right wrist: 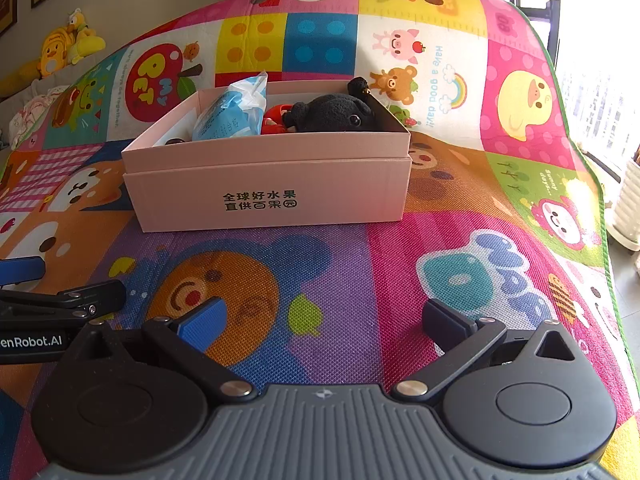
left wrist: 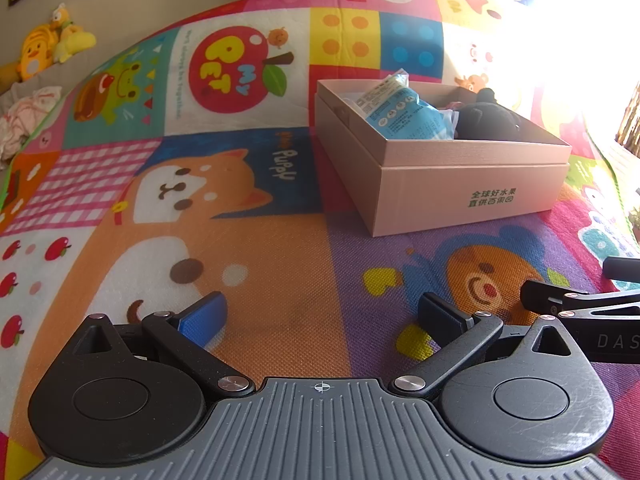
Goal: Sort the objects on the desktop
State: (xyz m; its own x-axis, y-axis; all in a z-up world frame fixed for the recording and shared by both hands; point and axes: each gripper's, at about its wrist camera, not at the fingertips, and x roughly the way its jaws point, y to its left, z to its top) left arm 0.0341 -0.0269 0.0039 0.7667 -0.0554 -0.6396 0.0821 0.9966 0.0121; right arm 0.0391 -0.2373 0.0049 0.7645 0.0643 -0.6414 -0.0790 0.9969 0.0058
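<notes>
Holding a blue packet (right wrist: 230,110) and black plush (right wrist: 332,114), the pink box (right wrist: 272,196) sits beyond both released tongs.

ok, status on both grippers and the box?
Left gripper open, empty. Right gripper open, empty. Pink box holds blue packet, black plush. Nothing blocking.

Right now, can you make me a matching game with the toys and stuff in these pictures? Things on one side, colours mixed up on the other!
Things:
1. box
2. plush toy in the box
3. packet in the box
4. plush duck by the wall

Colours:
A. yellow
B. pale pink
C. black
D. blue and white

Right pairs: 1-B, 2-C, 3-D, 4-A
</notes>
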